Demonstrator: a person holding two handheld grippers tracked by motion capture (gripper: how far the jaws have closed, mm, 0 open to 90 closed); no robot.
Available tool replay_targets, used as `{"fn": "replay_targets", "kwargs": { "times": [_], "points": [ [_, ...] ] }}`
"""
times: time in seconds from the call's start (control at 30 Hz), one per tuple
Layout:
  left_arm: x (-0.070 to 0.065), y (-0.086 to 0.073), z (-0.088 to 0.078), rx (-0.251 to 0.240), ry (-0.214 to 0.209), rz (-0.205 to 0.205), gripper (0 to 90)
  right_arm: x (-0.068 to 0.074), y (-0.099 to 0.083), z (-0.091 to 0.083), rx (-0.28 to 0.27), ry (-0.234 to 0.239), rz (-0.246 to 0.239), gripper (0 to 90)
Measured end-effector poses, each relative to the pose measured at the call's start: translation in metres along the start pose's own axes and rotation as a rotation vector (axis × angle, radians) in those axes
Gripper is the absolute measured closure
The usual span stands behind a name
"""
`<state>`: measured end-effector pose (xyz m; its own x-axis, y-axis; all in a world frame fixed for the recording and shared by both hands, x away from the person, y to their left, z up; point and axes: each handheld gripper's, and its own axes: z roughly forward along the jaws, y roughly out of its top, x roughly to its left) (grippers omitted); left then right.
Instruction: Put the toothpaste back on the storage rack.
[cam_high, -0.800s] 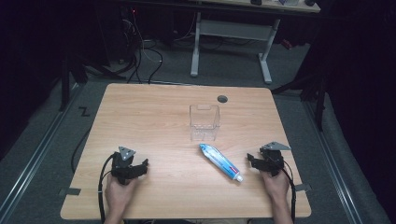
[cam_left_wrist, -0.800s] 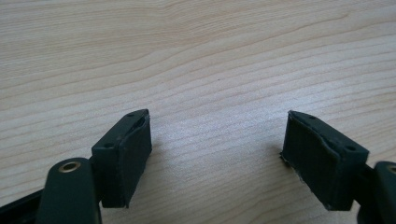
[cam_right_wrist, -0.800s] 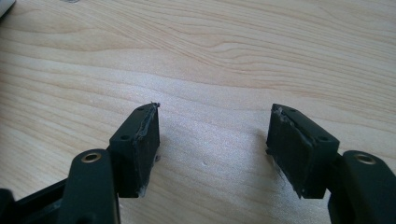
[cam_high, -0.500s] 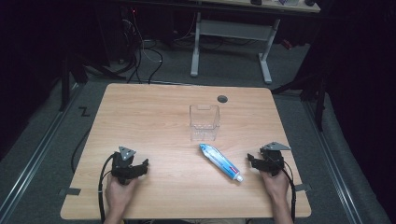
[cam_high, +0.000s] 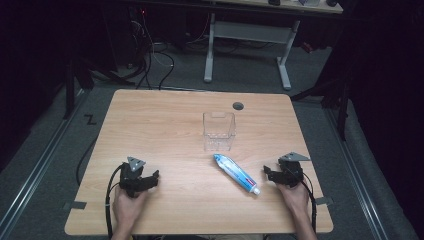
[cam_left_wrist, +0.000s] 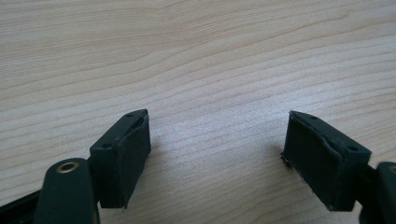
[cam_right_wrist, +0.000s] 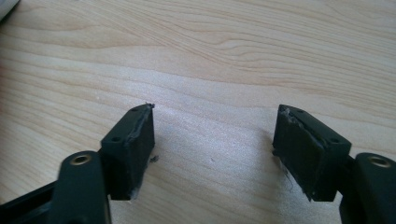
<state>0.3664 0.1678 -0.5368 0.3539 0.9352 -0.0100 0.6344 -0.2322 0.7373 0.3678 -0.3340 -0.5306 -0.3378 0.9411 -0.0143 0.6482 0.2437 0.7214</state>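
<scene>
- Nothing has moved since the earlier high views: both tools, the tube and the box sit where they were.
- Left tool (cam_high: 150, 177) rests on the light wood-grain table (cam_high: 165, 120) near its front-left corner, held in the person's left hand (cam_high: 127, 207). Its own view shows the two black jaws spread wide, bare wood between the pads (cam_left_wrist: 128, 158), nothing gripped.
- Right tool (cam_high: 269, 173) rests near the front-right, in the person's right hand (cam_high: 295, 197). Jaws also apart in its own view, with only table grain between them.
- White-and-blue toothpaste tube (cam_high: 236, 173) lies flat on the table, diagonal, its white cap end toward the right tool and its blue crimped end toward the box. Near the right tool, not touching it.
- Clear plastic open-top box (cam_high: 219, 131) stands upright mid-table, just beyond the tube's far end, apparently empty.
- Pale edge at the top-left corner of the right gripper view is probably the tube; too little of it to be sure.
- Judgement: no change means the work has not started; both tools are parked at a rest pose.
- Likely job: tube into box. Right tool is the nearer one, so a short reach toward the cap end looks like the first move.
- Risk: a rounded, soft tube lying flat may roll or squash under a wide-open grab.
</scene>
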Motion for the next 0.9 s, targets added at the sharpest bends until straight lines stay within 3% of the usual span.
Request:
{"fn": "replay_targets", "kwargs": {
  "times": [0.17, 0.33, 0.7, 0.9],
  "points": [
    [0.0, 0.0, 0.0, 0.0, 0.0, 0.0, 23.2, 0.001, -0.001, -0.001, -0.004, -0.014, 0.014, 34.4],
    [0.0, 0.0, 0.0, 0.001, 0.0, 0.0, 23.2, -0.001, -0.001, -0.002, -0.011, -0.026, 0.021, 43.9],
    [0.0, 0.0, 0.0, 0.001, 0.0, 0.0, 23.3, -0.002, 0.002, -0.016, -0.08, -0.006, 0.036, 50.1],
    [0.0, 0.0, 0.0, 0.0, 0.001, 0.0, 23.3, 0.001, 0.002, -0.028, -0.087, 0.026, 0.038, 52.3]
  ]
}}
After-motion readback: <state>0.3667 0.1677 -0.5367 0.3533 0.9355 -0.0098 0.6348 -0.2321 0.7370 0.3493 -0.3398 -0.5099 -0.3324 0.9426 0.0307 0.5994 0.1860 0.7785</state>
